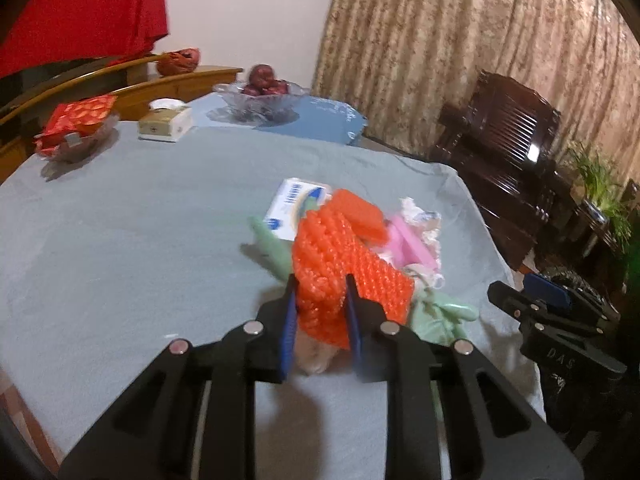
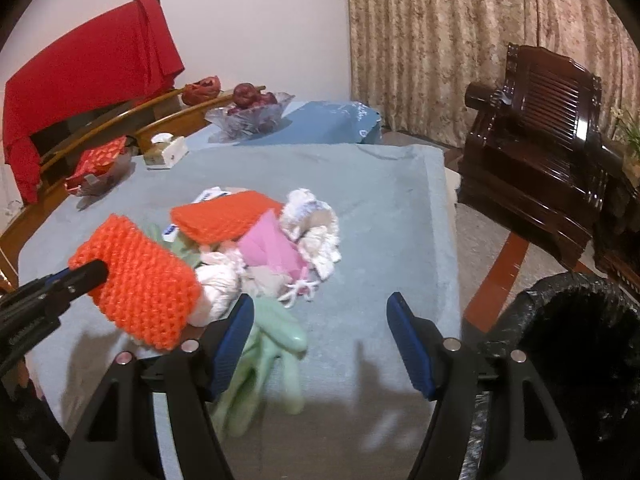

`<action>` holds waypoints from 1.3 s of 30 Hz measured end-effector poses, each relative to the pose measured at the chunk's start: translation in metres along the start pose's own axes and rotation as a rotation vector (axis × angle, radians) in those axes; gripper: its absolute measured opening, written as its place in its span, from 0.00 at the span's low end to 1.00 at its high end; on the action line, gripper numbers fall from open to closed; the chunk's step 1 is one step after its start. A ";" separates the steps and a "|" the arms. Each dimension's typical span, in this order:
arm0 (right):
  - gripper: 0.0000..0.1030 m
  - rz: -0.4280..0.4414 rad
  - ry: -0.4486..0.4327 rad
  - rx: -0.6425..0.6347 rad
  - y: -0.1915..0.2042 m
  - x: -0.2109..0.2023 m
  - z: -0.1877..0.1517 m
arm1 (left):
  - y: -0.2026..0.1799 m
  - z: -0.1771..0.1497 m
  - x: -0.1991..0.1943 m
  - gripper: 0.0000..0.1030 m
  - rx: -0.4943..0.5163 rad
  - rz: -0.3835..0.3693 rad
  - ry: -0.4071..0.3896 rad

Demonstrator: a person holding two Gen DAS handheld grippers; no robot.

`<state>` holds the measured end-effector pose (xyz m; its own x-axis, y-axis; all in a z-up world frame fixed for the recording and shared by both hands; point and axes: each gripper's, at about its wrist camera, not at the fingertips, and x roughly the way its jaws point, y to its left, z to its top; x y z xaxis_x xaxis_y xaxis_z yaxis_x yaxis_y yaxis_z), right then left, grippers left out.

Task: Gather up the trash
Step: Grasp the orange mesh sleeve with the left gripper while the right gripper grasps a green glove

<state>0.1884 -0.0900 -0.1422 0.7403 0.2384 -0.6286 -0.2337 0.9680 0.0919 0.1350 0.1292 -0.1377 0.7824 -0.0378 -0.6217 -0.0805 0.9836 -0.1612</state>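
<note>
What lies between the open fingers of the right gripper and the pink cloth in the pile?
In the right wrist view, pale green gloves lie between the right gripper and the pink cloth.

Quick count of what's on the table (image 2: 380,208): two orange knitted pieces, one up in the air (image 2: 140,284) and one lying on the pile (image 2: 224,216). One pink thing (image 2: 272,248) in the middle, can't tell what it is. One pale green rubber glove (image 2: 272,344) at the near edge, maybe a pair, too blurry to say. One white box with blue print (image 1: 296,204) under the pile. A few cream crocheted bits (image 2: 316,220), can't count them exactly. Further back: two glass bowls, one with red fruit (image 2: 248,116) and one with red packets (image 2: 100,172), plus one tissue box (image 2: 166,152). One black-lined bin (image 2: 576,352) on the right. Two hand-held grippers, left one (image 1: 320,300) and right one (image 2: 320,328).
</note>
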 end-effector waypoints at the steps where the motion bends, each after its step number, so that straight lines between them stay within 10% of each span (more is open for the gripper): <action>1: 0.66 0.007 0.001 -0.003 0.005 0.000 -0.001 | 0.006 0.000 -0.004 0.20 -0.010 0.011 -0.005; 10: 0.63 0.081 0.022 -0.060 0.057 0.005 -0.009 | 0.068 0.001 -0.034 0.20 -0.155 0.047 -0.042; 39: 0.47 0.128 0.117 -0.100 0.142 0.070 -0.014 | 0.111 -0.019 -0.014 0.20 -0.079 0.180 0.027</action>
<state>0.1978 0.0627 -0.1842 0.6232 0.3426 -0.7031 -0.3871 0.9162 0.1033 0.1030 0.2358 -0.1614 0.7341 0.1314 -0.6662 -0.2663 0.9582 -0.1045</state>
